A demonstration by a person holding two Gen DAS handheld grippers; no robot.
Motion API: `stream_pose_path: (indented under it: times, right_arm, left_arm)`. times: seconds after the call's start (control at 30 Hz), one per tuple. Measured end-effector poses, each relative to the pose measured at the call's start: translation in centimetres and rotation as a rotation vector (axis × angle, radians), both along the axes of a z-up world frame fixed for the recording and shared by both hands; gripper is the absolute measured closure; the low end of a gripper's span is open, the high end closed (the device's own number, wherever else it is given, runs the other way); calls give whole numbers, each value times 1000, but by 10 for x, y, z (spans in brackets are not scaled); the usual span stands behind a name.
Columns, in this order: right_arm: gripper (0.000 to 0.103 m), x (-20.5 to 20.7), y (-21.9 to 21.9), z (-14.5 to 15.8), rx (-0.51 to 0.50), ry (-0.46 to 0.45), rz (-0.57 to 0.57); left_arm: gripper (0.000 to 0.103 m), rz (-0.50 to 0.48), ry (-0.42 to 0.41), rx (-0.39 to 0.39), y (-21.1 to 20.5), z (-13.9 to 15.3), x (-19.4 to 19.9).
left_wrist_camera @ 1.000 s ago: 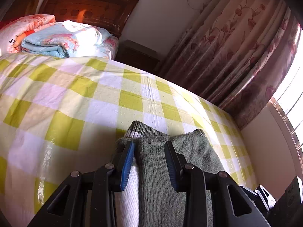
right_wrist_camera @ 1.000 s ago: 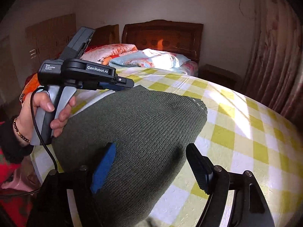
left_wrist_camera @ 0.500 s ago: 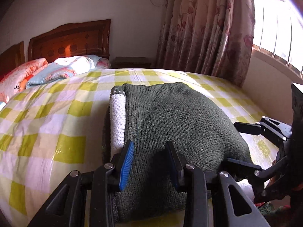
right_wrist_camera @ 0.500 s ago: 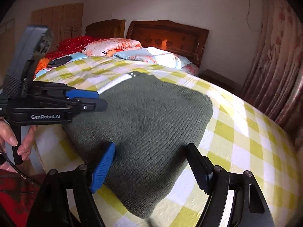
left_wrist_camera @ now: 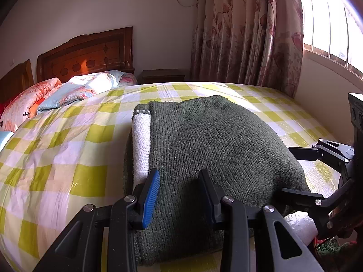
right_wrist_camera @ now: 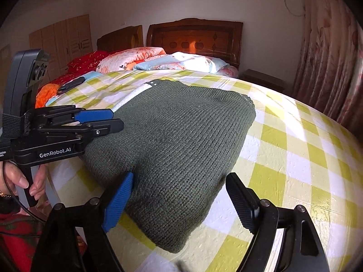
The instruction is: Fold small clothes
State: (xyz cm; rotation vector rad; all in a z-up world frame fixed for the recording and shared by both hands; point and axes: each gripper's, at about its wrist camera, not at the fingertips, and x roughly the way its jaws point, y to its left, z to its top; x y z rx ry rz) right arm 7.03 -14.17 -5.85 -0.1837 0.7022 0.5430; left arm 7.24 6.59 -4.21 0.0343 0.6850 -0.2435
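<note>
Lowered since a second ago, the green knit sweater (left_wrist_camera: 211,158) now lies folded on the checked bed (left_wrist_camera: 68,149), mid-frame. My left claw (left_wrist_camera: 179,195) pinches its near edge; my right claw (right_wrist_camera: 179,201) stands apart over a corner. Soft, floppy knit: grip doubled edges.

A folded dark green knit garment (left_wrist_camera: 211,149) with a white band (left_wrist_camera: 141,142) along its left edge lies on the yellow-checked bed (left_wrist_camera: 59,149). The left tool (left_wrist_camera: 179,192) grips its near edge; the right tool (left_wrist_camera: 301,174) straddles its right edge, jaws apart.
</note>
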Motion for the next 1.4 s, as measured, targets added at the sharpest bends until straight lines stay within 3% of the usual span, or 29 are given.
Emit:
stream_pose_path:
  times: [0.2,0.33,0.4,0.47,0.57,0.6,0.63,0.7,0.77,0.8,0.93,1.07,1.4]
  right_arm:
    - [0,-13,-2,8,-27,10,-6]
    - [0,-27,-12,19,14,10,-9]
    - [0,-35,-20,31,46,-17,-26]
    - [0,-48,-30,50,87,-87,-51]
    - [0,-75,-43,81,131,-224,-84]
    - [0,-84,-46,89,141,-260,-88]
    - [0,-91,-48,93,146,-279,-94]
    - [0,-100,-48,96,140,-277,-121]
    - [0,-104,-48,91,133,-234,-153]
    - [0,-105,-46,86,128,-207,-160]
    - [0,-109,-39,59,54,-152,-200]
    - [0,-107,-39,44,50,-115,-203]
    - [0,-106,-39,43,53,-135,-212]
  left_arm:
    - [67,5,6,2,0,1,-2]
    - [66,6,25,-10,2,3,-2]
    - [66,16,53,-9,3,9,-1]
    - [65,94,34,-28,9,21,-12]
    - [63,174,-88,62,5,48,-43]
    - [55,207,-155,119,1,58,-57]
    - [38,249,-224,182,-3,67,-72]
    - [12,344,-355,280,-8,80,-100]
    - [9,395,-450,299,-12,85,-124]
    - [9,381,-458,286,-13,86,-130]
    - [9,265,-361,217,-21,75,-131]
    - [9,157,-218,175,-38,54,-118]
    - [9,155,-203,161,-40,48,-116]
